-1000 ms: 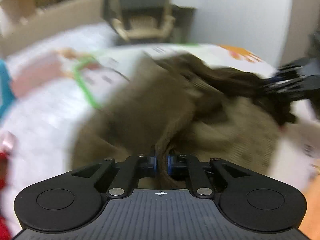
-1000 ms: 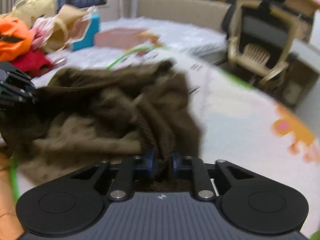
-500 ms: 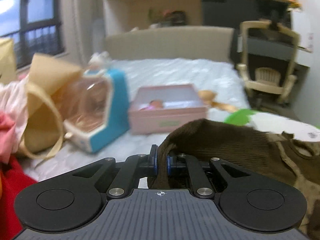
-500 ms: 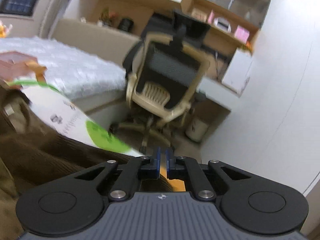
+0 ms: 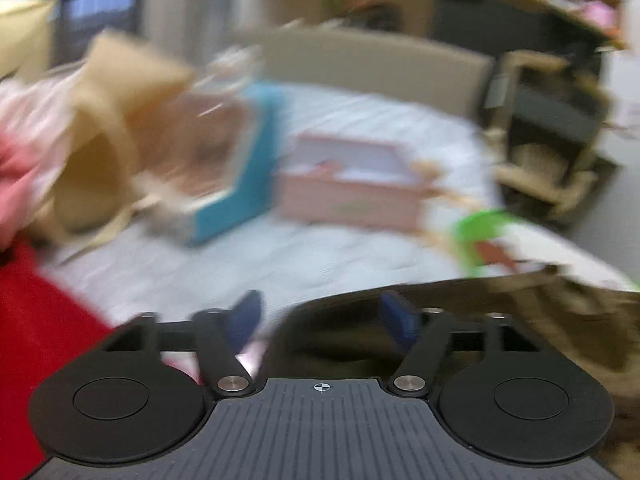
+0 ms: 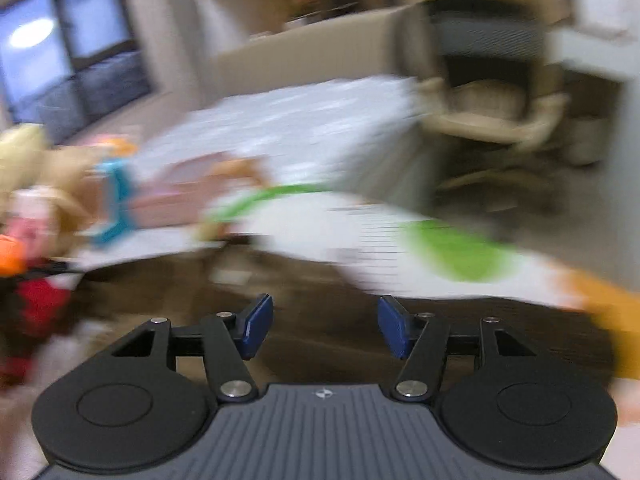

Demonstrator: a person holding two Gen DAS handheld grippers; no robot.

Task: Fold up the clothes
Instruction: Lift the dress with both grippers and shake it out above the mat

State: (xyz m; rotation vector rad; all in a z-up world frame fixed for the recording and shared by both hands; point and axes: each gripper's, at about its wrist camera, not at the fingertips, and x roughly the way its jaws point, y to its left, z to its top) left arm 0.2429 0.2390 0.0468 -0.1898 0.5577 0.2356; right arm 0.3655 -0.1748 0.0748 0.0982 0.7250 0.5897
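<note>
Both hand-held grippers (image 5: 320, 320) (image 6: 326, 326) spread empty, brown garment (image 6: 320, 280) lying just below them

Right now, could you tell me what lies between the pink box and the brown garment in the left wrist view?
In the left wrist view, only bare white bedding lies between the pink box and the brown garment.

A dark brown ribbed knit garment (image 5: 520, 320), a pale pink rectangular box (image 5: 352, 184) and blue finger pads (image 6: 256, 326) are seen.
</note>
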